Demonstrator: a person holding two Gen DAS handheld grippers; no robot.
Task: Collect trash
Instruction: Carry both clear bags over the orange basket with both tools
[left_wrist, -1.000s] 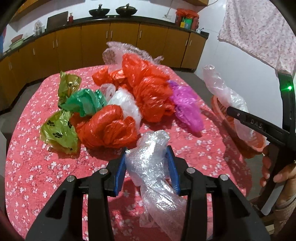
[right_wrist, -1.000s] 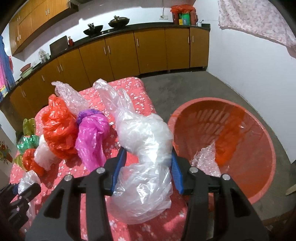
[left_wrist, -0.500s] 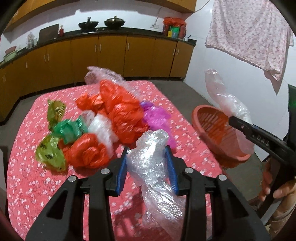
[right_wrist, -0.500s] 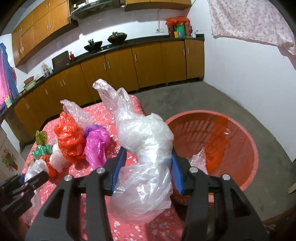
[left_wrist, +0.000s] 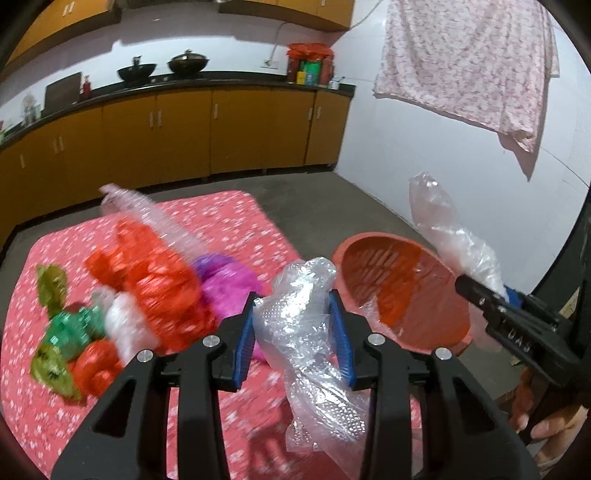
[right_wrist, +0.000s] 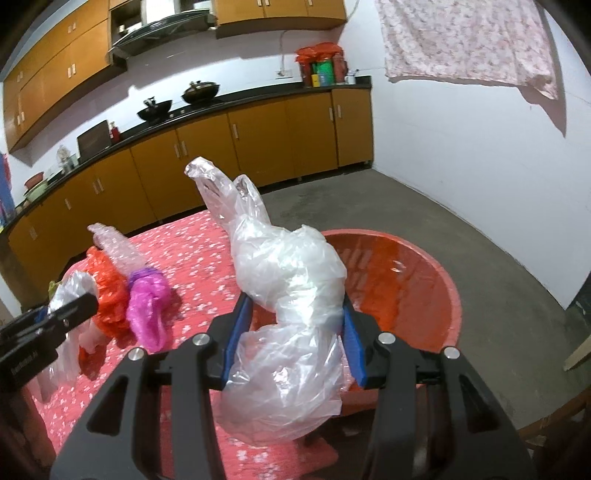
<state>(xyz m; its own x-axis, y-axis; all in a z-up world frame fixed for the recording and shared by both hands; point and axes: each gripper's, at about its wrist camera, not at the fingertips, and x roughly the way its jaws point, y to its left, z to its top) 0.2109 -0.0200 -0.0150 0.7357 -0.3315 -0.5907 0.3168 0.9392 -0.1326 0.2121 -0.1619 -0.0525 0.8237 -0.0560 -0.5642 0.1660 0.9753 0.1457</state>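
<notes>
My left gripper (left_wrist: 295, 332) is shut on a crumpled piece of clear bubble wrap (left_wrist: 303, 314) and holds it above the table, left of the red plastic basket (left_wrist: 399, 291). My right gripper (right_wrist: 293, 332) is shut on a clear plastic bag (right_wrist: 291, 280) and holds it at the near rim of the basket (right_wrist: 406, 288). The right gripper with its bag also shows in the left wrist view (left_wrist: 491, 295), beside the basket. A bit of clear plastic (left_wrist: 373, 314) lies inside the basket.
A pile of orange (left_wrist: 155, 273), magenta (left_wrist: 229, 284), green (left_wrist: 70, 325) and white bags lies on the red flowered tablecloth (left_wrist: 221, 214). Brown kitchen cabinets (right_wrist: 258, 144) line the far wall. A cloth (left_wrist: 465, 62) hangs on the right wall above bare concrete floor.
Both grippers have risen and swung right toward the basket with their loads. The basket now sits closer to the centre of both views.
</notes>
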